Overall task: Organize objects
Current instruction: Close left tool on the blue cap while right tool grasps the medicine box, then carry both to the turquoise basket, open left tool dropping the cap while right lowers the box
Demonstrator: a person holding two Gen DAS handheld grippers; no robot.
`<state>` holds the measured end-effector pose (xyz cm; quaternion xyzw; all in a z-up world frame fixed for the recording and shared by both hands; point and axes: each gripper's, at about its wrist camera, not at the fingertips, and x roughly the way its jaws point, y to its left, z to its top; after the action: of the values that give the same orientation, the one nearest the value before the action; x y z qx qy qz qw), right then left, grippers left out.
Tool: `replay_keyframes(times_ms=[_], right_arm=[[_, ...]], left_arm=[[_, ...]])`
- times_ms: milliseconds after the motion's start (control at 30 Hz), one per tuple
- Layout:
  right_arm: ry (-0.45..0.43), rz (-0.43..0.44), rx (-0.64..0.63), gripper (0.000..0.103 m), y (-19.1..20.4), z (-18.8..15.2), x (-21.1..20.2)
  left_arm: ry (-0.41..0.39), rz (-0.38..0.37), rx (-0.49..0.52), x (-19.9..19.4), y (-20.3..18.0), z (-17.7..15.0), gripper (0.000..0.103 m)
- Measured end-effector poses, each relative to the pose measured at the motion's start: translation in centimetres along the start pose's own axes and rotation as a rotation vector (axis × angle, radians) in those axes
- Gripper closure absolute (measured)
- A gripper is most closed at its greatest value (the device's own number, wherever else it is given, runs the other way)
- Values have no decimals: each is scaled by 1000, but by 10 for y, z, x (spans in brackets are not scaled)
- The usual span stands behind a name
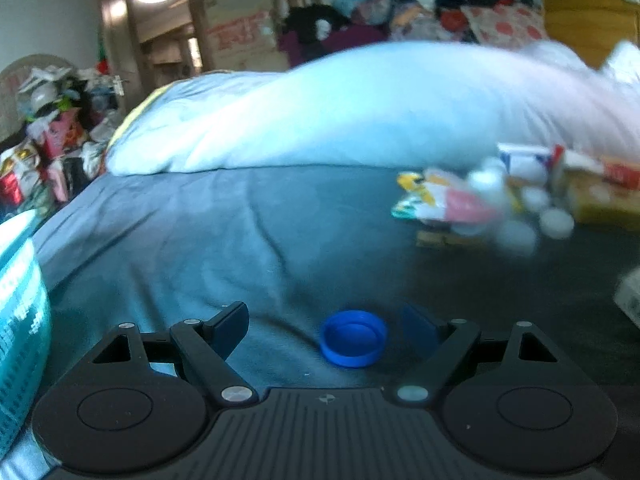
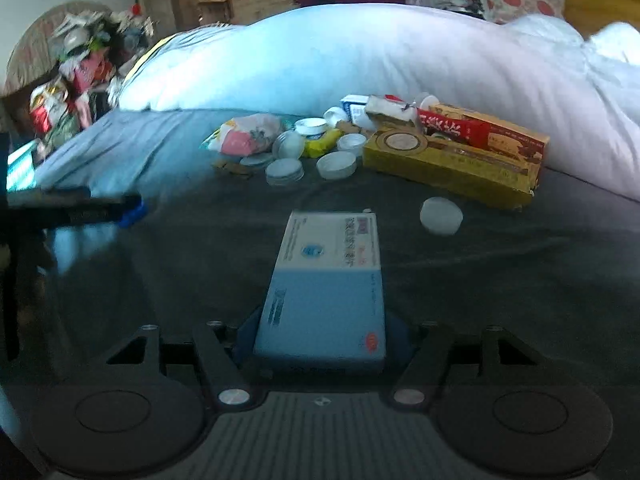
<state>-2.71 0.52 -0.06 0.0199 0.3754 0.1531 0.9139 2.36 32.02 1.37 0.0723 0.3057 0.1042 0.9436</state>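
Left wrist view: left gripper (image 1: 324,330) spread wide, a blue bottle cap (image 1: 353,338) lying loose on the bed (image 1: 180,240) between its fingers, nearer the 3 o'clock one.
Right wrist view: right gripper (image 2: 320,344) clenched on a pale blue medicine box (image 2: 326,284) above the bed.
Left to do: at 12 o'clock, white lids (image 2: 336,165), a snack bag (image 2: 248,134) and yellow cartons (image 2: 452,160) sit heaped and unsorted; the job looks barely started.

Both cameras sit low over the bed (image 1: 168,240), facing the big white pillow (image 2: 380,52) they share.
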Motion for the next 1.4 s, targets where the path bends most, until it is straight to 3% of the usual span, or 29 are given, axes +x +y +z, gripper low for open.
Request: replay_keyframes(times_ms=[67, 167, 233, 267, 300, 333, 500, 700, 900, 1067, 1400], right_arm=[[-7, -11, -1, 30, 1, 2, 1], [-8, -19, -7, 24, 6, 3, 5], [-14, -24, -13, 23, 11, 2, 6], [-16, -28, -16, 25, 13, 3, 9], [-16, -34, -19, 37, 14, 2, 7], [-19, -39, -26, 40, 15, 3, 8], [-40, -25, -34, 40, 17, 10, -2], [-138, 35, -86, 40, 49, 47, -33], [-241, 155, -183, 40, 122, 106, -58], [-293, 301, -249, 40, 206, 150, -77], [-258, 518, -376, 40, 389, 191, -100]], left_arm=[[26, 9, 14, 10, -3, -1, 22], [83, -21, 6, 23, -6, -3, 36], [73, -26, 25, 22, -10, -5, 42], [69, -29, 36, 22, -13, -6, 49], [67, -41, 38, 22, -14, -7, 59], [69, -58, 35, 22, -14, -6, 63], [120, -70, -5, 15, -11, 1, 64], [149, 42, -128, -23, 43, 42, 64], [120, 175, -272, -80, 137, 66, 64], [68, 265, -363, -126, 212, 64, 63], [80, 367, -495, -170, 326, 42, 63]])
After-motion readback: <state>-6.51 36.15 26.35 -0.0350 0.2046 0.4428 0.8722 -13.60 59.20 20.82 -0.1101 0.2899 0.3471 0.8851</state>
